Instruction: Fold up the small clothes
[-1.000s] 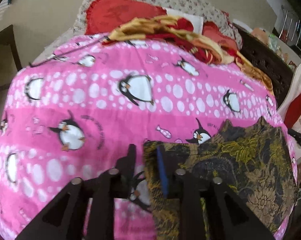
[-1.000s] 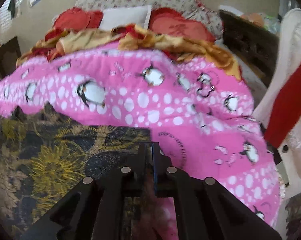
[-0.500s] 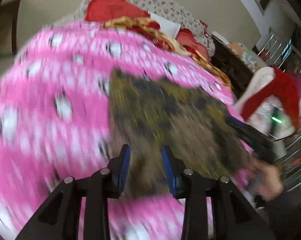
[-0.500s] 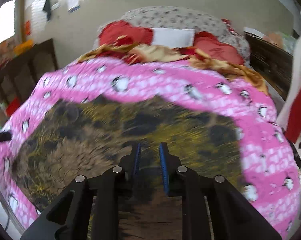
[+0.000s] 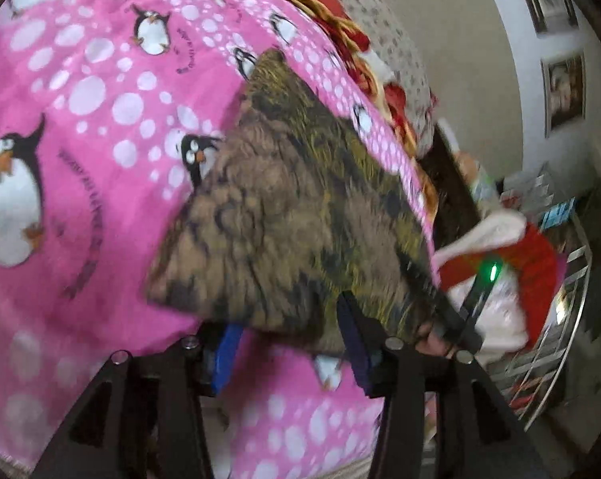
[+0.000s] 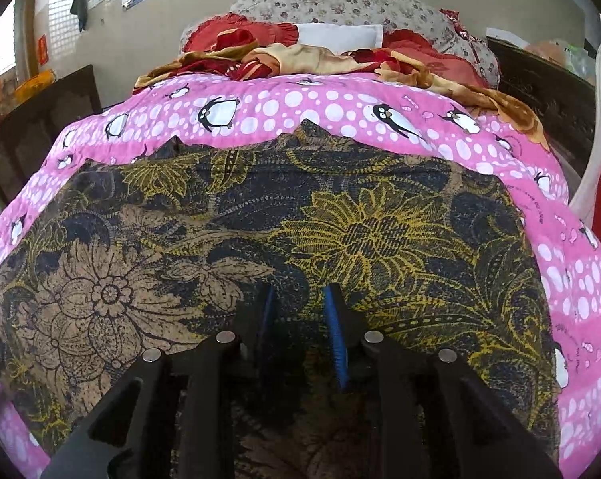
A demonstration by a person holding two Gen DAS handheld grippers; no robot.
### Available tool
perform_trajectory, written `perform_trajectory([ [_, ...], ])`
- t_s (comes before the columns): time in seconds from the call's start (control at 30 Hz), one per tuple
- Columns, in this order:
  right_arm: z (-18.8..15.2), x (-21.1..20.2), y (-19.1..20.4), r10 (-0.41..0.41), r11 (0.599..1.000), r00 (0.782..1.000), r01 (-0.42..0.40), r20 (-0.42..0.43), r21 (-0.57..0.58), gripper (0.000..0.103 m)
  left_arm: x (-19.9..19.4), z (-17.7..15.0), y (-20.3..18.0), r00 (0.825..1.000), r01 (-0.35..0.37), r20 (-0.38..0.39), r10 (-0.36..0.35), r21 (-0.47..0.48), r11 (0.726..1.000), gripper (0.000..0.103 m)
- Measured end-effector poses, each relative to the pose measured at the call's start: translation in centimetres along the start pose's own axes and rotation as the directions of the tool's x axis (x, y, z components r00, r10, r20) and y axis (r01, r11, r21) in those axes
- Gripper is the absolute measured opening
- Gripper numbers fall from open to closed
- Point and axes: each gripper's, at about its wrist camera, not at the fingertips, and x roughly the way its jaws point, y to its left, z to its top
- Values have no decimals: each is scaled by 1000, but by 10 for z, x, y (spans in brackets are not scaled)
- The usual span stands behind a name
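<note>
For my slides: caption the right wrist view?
Open right gripper over floral cloth spread on penguin blanket.

The cloth (image 6: 340,239) filling the middle of the right wrist view is dark navy-black, printed with mustard-yellow flowers and leaves at centre and right, and tan-brown flowers at lower left. The blanket (image 6: 300,107) around it is bright pink with white dots and black-and-white penguins with orange beaks. At the top of the frame lie red cushions (image 6: 236,32), a gold-and-maroon throw (image 6: 308,58) and a pale floral pillow (image 6: 340,4). Each black hand-held gripper (image 6: 300,319) has blue finger pads (image 6: 336,343).
</note>
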Motion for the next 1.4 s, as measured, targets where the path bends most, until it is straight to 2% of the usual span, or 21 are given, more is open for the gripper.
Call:
perform_trajectory([
  [0.13, 1, 1, 0, 8, 1000, 1000, -8, 1, 7, 40, -1, 5, 5, 998, 22, 65, -17, -75, 997, 40],
  [0.2, 1, 1, 0, 7, 1000, 1000, -7, 2, 7, 40, -15, 3, 11, 992, -10, 124, 23, -108, 994, 33],
  [0.27, 1, 0, 0, 5, 1000, 1000, -5, 2, 5, 40, -20, 3, 22, 987, -4, 157, 29, -156, 988, 33],
  [0.33, 1, 0, 0, 4, 1000, 1000, -4, 3, 5, 40, -14, 5, 27, 991, 10, 135, 15, -181, 984, 33],
  [0.4, 1, 0, 0, 7, 1000, 1000, -7, 2, 7, 40, -7, 5, 15, 995, 23, 98, -9, -136, 990, 43],
  [0.5, 1, 0, 0, 8, 1000, 1000, -8, 2, 7, 40, 14, -3, -6, 994, 102, -29, -104, -74, 992, 47],
  [0.57, 1, 0, 0, 7, 1000, 1000, -7, 3, 6, 40, 12, 2, -4, 995, 98, 1, -98, -75, 992, 46],
  [0.67, 1, 0, 0, 6, 1000, 1000, -6, 2, 5, 40, 4, 14, 17, 996, 77, 62, -69, -149, 986, 27],
  [0.73, 1, 0, -1, 6, 1000, 1000, -6, 2, 5, 40, 4, 11, 19, 996, 75, 54, -67, -156, 985, 26],
  [0.83, 1, 1, 0, 9, 1000, 1000, -9, 2, 8, 40, 2, 5, 9, 998, 44, 44, -41, -85, 995, 24],
  [0.93, 1, 1, 0, 5, 1000, 1000, -5, 1, 5, 40, -3, 10, 20, 997, 27, 80, -17, -137, 990, 18],
  [1.0, 2, 1, 0, 1, 1000, 1000, -1, -7, 1, 41, -3, 9, 18, 996, 2, 84, 8, -127, 992, 15],
  [1.1, 13, -2, 0, 3, 1000, 998, -3, -68, -2, 41, -7, 5, 4, 991, -81, 105, 87, -56, 995, 10],
  [1.17, 28, -10, 5, -18, 1000, 996, 19, -88, 8, 41, -9, 4, -13, 979, -160, 136, 154, 34, 987, 8],
  [1.23, 54, -27, 18, 49, 999, 998, -48, -48, 16, 41, -13, -5, -39, 948, -273, 223, 228, 196, 942, 8],
  [1.27, 65, -32, 26, 89, 996, 995, -89, -42, 10, 43, -14, -14, -59, 920, -347, 292, 261, 298, 889, 8],
  [1.3, 81, -35, 40, 156, 988, 987, -156, -49, -7, 46, -14, -21, -75, 901, -391, 343, 266, 375, 840, 8],
  [1.33, 94, -35, 54, 220, 975, 973, -222, -69, -23, 56, -14, -30, -89, 886, -422, 388, 254, 447, 788, 8],
  [1.37, 108, -30, 72, 311, 948, 943, -317, -115, -33, 62, -12, -38, -106, 869, -459, 433, 239, 524, 718, 8],
  [1.4, 115, -25, 83, 364, 927, 920, -373, -145, -37, 62, -10, -41, -115, 864, -470, 450, 228, 556, 685, 8],
])
